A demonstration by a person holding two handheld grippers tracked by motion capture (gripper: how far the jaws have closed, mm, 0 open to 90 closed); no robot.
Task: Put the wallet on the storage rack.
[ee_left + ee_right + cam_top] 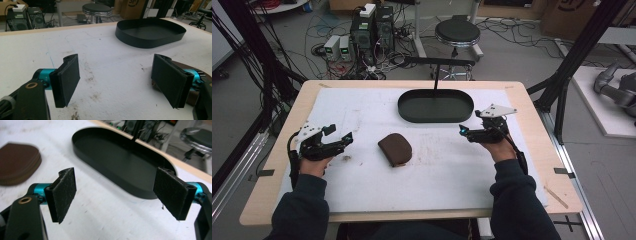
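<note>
High view first: nearest us, our left gripper (337, 138) rests at about eight o'clock on the white table cover (362, 100), jaws spread wide with nothing between them, and our right gripper (468, 132) sits at about three o'clock, likewise released and empty. Between them, near the centre, lies the brown rounded zip-edged leather pouch (395, 149), flat on the cover and apart from both grippers. Farther off, at twelve o'clock, stands the black oval shallow metal tray (435, 106), with nothing in it.

We judge the step in hand to be picking up the pouch, probably for the tray. To do it well, we should bring one gripper down over the pouch's narrower span, keep the pads square to its edges, and close low enough to catch the body, not just the zip seam.

Left gripper view shows its own pads (67, 80) open over stained cover, with a sliver of brown behind the jaw at three o'clock. Right gripper view shows the zip teeth along the pouch (18, 162) at ten o'clock and the tray's (120, 157) bare floor, details the high view leaves too small to read.
</note>
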